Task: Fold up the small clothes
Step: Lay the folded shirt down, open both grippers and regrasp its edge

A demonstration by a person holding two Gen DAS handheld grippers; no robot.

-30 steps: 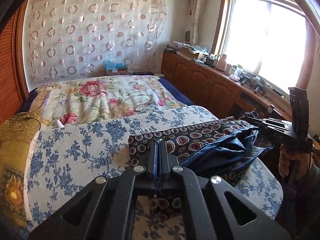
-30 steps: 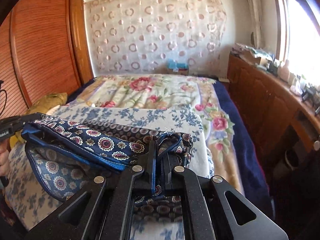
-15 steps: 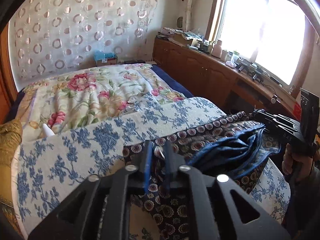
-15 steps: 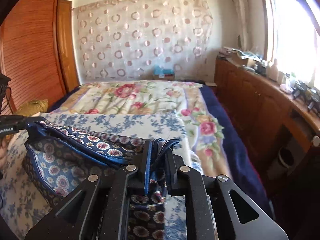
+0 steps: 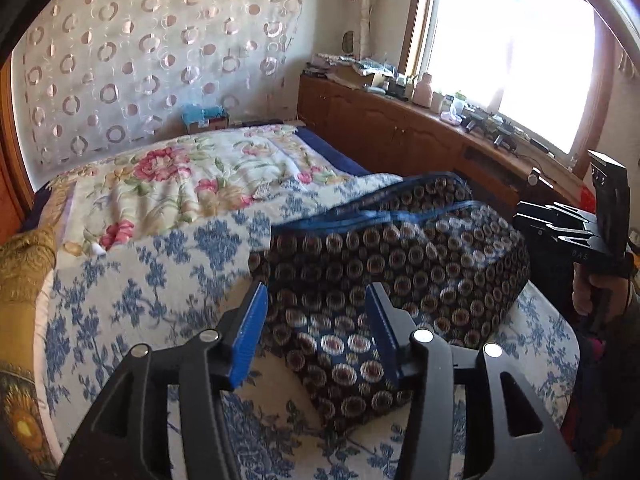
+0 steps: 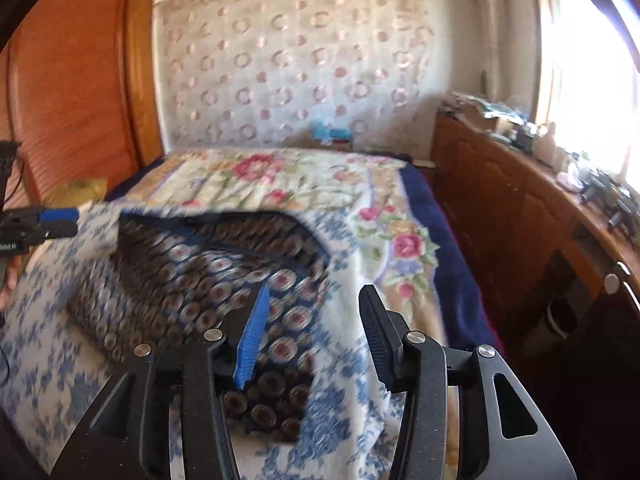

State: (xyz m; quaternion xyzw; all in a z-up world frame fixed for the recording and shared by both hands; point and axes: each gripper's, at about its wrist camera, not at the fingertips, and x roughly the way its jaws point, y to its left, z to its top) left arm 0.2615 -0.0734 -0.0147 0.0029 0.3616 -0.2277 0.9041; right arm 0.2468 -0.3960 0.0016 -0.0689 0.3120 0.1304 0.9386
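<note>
Both grippers wide open, holding nothing.
The left gripper [image 5: 316,320] and right gripper [image 6: 312,320] hang over the folded cloth [image 5: 392,264] on the bed [image 5: 120,288].

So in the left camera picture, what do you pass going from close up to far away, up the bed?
Left gripper → patterned garment → blue-flowered cloth → flowery quilt → blue box → circle curtain.
</note>
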